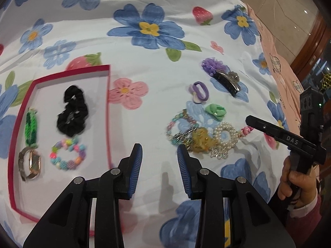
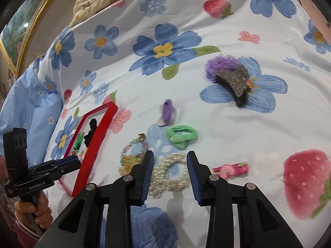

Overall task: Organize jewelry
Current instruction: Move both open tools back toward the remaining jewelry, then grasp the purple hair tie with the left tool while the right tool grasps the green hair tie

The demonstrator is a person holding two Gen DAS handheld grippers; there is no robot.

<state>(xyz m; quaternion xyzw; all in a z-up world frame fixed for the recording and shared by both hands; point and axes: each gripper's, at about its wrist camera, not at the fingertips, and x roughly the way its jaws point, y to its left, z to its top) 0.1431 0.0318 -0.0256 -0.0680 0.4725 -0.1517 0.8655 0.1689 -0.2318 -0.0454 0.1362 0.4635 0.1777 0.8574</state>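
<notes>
Red tray [image 1: 107, 111] holds black scrunchie [image 1: 72, 113], beaded bracelet [image 1: 67, 154], watch [image 1: 30, 163].

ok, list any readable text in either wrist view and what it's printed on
"DAS": on the black finger of the right gripper, in the left wrist view.
"GenRobot.AI": on the black body of the left gripper, in the right wrist view.
A smaller line of print left of "GenRobot.AI": too small to read.
No text on the red tray, the jewelry or the floral bedsheet.
</notes>
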